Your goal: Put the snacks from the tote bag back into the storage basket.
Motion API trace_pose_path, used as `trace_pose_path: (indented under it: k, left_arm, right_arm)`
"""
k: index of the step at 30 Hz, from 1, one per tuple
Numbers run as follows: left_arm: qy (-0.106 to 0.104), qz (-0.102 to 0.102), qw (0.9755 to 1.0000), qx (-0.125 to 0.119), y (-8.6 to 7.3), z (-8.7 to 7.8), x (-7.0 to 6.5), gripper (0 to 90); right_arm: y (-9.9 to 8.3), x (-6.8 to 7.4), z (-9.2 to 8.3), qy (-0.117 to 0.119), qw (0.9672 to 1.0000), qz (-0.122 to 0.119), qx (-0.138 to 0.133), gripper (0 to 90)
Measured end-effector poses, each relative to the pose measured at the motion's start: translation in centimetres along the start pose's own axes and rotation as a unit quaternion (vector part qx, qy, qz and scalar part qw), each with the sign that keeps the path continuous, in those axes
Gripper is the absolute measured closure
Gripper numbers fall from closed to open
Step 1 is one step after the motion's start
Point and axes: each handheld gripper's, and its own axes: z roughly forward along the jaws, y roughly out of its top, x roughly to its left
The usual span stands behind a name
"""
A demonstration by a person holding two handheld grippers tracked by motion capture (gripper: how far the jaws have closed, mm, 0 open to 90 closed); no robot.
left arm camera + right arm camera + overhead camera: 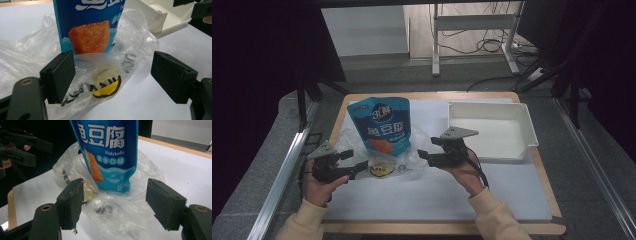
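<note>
Both grippers stand wide apart on either side of a blue pouch in a clear bag, gripping nothing.

In the high view the pouch [385, 124] lies at centre left of the frame on the clear bag [409, 152], which spreads over the white mat [437, 192]. The left gripper [356, 160] sits lower left of the bag, the right gripper [425, 147] at its right edge, jaws pointing inward. In both gripper views the bag's plastic lies between the spread jaws, unpinched. A white tray [527, 131] stands at upper right.
</note>
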Motion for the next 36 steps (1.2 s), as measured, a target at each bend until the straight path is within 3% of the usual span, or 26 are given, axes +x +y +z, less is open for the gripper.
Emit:
trace_pose_path:
  k: [6, 12, 29, 36]
  left_arm:
    - [0.006, 0.005, 0.9999, -0.009, 0.2, -0.6, -0.1, 20.2]
    - [0.012, 0.001, 0.9998, -0.014, 0.0, -1.5, -0.1, 20.2]
    - [0.005, -0.014, 0.9997, -0.021, 0.1, -2.4, 0.7, 20.4]
    - [0.002, -0.015, 0.9998, -0.016, 0.0, -2.2, 0.9, 20.4]
  right_arm:
    - [1.0, -0.2, 0.2, 0.002, 0.9998, 0.013, -0.014, 32.4]
    - [2.8, -0.4, 1.0, -0.001, 0.9998, 0.01, -0.017, 33.4]
    - [7.7, -0.8, 4.9, -0.011, 0.9995, 0.006, -0.028, 35.4]
    - [8.6, -1.5, 6.2, -0.019, 0.9993, 0.014, -0.03, 35.7]
